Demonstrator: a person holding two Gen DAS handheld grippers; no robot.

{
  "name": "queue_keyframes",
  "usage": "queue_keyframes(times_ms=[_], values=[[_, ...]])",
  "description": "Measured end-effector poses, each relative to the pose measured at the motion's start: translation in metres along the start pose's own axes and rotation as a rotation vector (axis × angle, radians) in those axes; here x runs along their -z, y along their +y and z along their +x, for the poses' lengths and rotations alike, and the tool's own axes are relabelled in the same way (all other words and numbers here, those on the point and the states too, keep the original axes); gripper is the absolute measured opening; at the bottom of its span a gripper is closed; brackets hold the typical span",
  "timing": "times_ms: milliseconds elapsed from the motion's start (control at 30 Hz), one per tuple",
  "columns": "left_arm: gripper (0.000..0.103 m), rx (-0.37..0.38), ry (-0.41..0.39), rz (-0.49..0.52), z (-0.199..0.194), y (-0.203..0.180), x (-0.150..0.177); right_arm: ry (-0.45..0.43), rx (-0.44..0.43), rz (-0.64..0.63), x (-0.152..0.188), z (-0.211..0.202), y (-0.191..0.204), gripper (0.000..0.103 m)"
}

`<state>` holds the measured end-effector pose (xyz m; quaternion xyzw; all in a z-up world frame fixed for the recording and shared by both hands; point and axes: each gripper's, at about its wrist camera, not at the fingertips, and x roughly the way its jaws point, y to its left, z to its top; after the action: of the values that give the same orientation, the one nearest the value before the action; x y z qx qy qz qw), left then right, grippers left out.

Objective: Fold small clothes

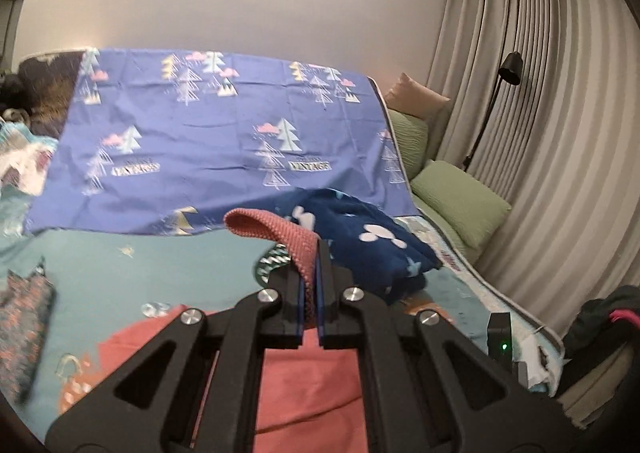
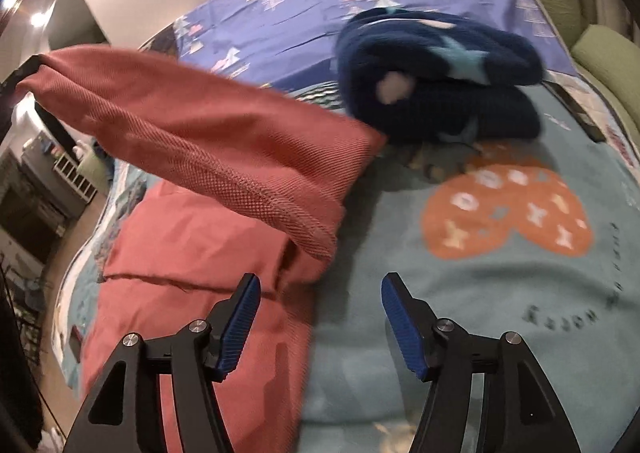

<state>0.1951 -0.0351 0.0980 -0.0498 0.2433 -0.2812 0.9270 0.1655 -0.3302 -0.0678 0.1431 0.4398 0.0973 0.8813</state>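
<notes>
A salmon-red knit garment (image 2: 192, 237) lies on the teal bed cover (image 2: 500, 313). My left gripper (image 1: 311, 253) is shut on its ribbed edge (image 1: 276, 229) and holds that edge lifted above the bed; the rest of the garment (image 1: 308, 385) hangs below. In the right wrist view the lifted part (image 2: 208, 141) stretches from the upper left down to the middle. My right gripper (image 2: 320, 285) is open and empty, low over the bed at the garment's right edge. A folded navy garment with white shapes (image 2: 440, 81) lies behind it and also shows in the left wrist view (image 1: 368, 241).
A blue sheet with tree prints (image 1: 208, 141) covers the far half of the bed. Green pillows (image 1: 460, 201) and a black floor lamp (image 1: 508, 69) stand at the right by grey curtains. A patterned dark cloth (image 1: 24, 333) lies at the left. A black device with a green light (image 1: 500, 341) is at the right.
</notes>
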Motion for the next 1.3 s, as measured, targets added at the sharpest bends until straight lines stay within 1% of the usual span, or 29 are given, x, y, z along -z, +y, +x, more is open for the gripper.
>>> queue_keyframes(times_ms=[100,233,333,467,600,700,800,867,933,1067,1100,1167,1200,1267,1300], values=[[0.005,-0.034,-0.011,0.009,-0.004,0.012,-0.002,0.012,-0.02,-0.034,-0.002,0.007,0.013,0.064],[0.005,-0.082,-0.033,0.0,-0.011,0.034,-0.001,0.026,0.018,-0.061,-0.004,0.016,0.023,0.064],[0.005,-0.099,-0.045,-0.03,-0.016,0.054,0.001,0.04,0.044,-0.069,-0.004,0.023,0.027,0.064],[0.005,-0.117,-0.039,-0.062,-0.02,0.079,0.015,0.059,0.044,-0.074,-0.005,0.026,0.027,0.064],[0.005,-0.137,0.012,-0.105,-0.016,0.106,0.039,0.064,0.036,-0.073,-0.001,0.022,0.031,0.064],[0.005,-0.143,0.035,-0.109,-0.013,0.117,0.054,0.061,0.024,-0.069,-0.001,0.018,0.03,0.064],[0.005,-0.156,0.075,-0.104,-0.007,0.128,0.075,0.069,0.035,-0.065,-0.001,0.019,0.03,0.065],[0.005,-0.166,0.114,-0.13,-0.001,0.14,0.09,0.078,0.043,-0.056,0.001,0.021,0.028,0.065],[0.005,-0.168,0.17,-0.163,0.006,0.153,0.11,0.09,0.042,-0.039,0.004,0.023,0.025,0.065],[0.006,-0.234,0.286,-0.202,0.02,0.179,0.151,0.103,0.042,-0.014,0.007,0.026,0.021,0.065],[0.007,-0.252,0.321,-0.223,0.023,0.188,0.163,0.103,0.04,-0.009,0.008,0.025,0.02,0.065],[0.017,-0.263,0.356,-0.267,0.022,0.201,0.177,0.1,0.036,-0.003,0.009,0.022,0.019,0.065],[0.02,-0.268,0.363,-0.292,0.019,0.206,0.183,0.098,0.034,-0.003,0.009,0.02,0.019,0.065],[0.029,-0.273,0.351,-0.316,0.01,0.211,0.188,0.094,0.033,-0.005,0.009,0.016,0.019,0.065],[0.03,-0.283,0.34,-0.318,0.005,0.212,0.188,0.093,0.033,-0.006,0.009,0.016,0.019,0.065]])
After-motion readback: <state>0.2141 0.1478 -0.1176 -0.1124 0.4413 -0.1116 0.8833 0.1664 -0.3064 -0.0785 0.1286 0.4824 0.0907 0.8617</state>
